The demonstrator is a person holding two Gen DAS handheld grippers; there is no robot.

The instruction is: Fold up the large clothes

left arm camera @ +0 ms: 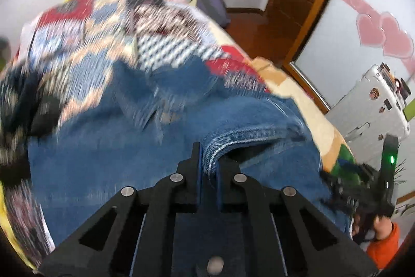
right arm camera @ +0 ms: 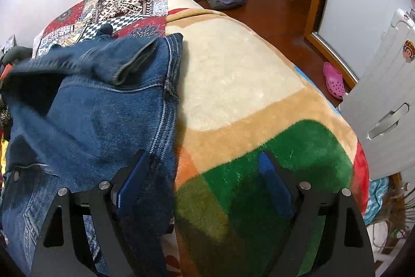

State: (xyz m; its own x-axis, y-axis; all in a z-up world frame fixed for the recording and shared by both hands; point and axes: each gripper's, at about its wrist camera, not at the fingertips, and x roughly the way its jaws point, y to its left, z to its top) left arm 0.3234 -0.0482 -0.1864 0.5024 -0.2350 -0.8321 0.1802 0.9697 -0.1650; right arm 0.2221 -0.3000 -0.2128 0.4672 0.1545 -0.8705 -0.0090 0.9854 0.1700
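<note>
Left wrist view: left gripper (left arm camera: 208, 160) clamped on a stitched hem of the jacket (left arm camera: 145, 147), a pinch of blue denim standing up between the closed jaws. Rest of the denim spread below and beyond, badly blurred; collar or placket faintly readable near the middle. Patchwork cloth (left arm camera: 109, 25) further back, blanket (left arm camera: 311, 105) to the right. At far right, a hand (left arm camera: 373, 220) in an orange sleeve on the other tool's handle.

Right wrist view: right gripper (right arm camera: 205, 173) wide open, holding nothing. One pad (right arm camera: 135, 173) over the jacket's (right arm camera: 103, 116) side seam, the other above the green patch of the blanket (right arm camera: 233, 69), the denim edge running between them. Sleeve or flap lifted and bunched at upper left, blurred. Jacket lying on the bed's left part, half on the patchwork cloth (right arm camera: 109, 1), half on the blanket.

Judged progress: early. No neat fold visible anywhere; garment rumpled, layers uneven. One corner secured, second grip not yet taken. Left to do, probably: close on the near edge, spread or lift, bring sleeves in, fold in halves.
</note>
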